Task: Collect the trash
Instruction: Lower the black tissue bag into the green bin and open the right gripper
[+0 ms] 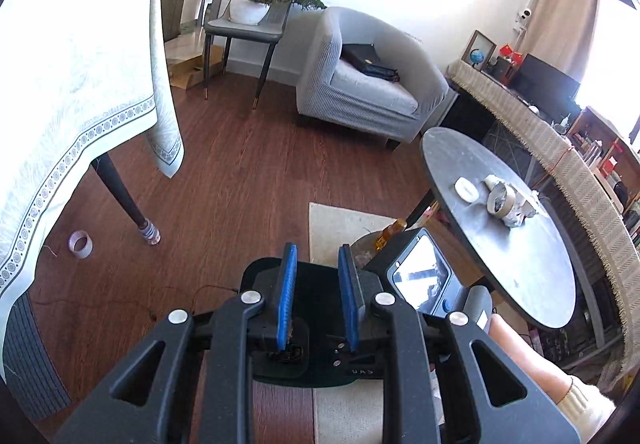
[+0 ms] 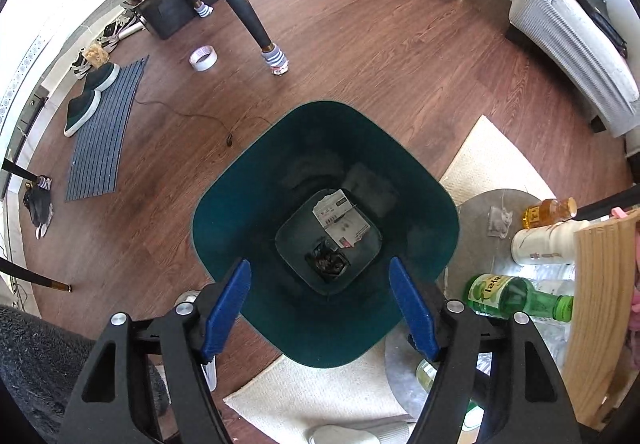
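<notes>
I see the right gripper (image 2: 320,308) above the green bin (image 2: 324,232), its jaws wide and holding nothing. The bin mouth faces straight up, with paper scraps (image 2: 340,219) at the bottom. Bare wood floor (image 2: 360,55) lies beyond; bottles (image 2: 516,296) crowd the right rim. The left gripper (image 1: 318,296) is narrow, also holding nothing.

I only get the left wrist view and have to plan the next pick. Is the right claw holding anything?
Observer: No. The right claw is open and empty, above the teal bin.
Operator: What is in that bin?
Observer: A white printed card and a dark crumpled wrapper lie on its bottom.
Operator: Anything close beside it?
Observer: A green glass bottle is on the small round table next to the bin.
</notes>
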`<state>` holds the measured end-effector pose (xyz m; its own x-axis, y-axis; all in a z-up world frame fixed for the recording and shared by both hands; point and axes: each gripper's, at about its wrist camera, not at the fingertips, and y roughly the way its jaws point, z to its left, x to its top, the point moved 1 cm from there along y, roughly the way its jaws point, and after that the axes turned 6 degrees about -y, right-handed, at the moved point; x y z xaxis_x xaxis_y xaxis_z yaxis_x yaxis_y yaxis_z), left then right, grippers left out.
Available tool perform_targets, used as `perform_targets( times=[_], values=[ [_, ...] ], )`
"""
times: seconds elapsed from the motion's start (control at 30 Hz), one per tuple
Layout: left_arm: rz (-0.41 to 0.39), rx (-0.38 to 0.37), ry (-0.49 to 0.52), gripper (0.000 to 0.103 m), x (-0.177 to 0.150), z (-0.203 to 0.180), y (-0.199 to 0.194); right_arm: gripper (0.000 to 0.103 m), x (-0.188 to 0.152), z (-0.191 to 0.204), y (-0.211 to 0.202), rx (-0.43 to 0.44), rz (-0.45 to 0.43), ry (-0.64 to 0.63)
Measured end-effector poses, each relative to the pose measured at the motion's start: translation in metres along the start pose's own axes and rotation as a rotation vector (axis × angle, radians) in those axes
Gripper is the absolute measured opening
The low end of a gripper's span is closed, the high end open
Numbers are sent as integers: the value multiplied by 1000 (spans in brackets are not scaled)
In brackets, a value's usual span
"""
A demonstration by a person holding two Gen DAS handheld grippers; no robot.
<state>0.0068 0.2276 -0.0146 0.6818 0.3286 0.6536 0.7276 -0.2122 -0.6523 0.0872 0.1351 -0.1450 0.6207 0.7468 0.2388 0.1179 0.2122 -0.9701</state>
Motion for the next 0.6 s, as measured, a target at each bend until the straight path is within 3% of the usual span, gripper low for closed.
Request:
perform_targets(
  times=[0.37, 0.6],
  values=[
    [-87, -26, 65, 22, 9, -29, -15, 72, 2, 1, -56, 6, -168, -34],
    [-121, -50, 101, 22, 11, -53, -17, 59, -1, -9, -96, -24, -281, -16]
  ],
)
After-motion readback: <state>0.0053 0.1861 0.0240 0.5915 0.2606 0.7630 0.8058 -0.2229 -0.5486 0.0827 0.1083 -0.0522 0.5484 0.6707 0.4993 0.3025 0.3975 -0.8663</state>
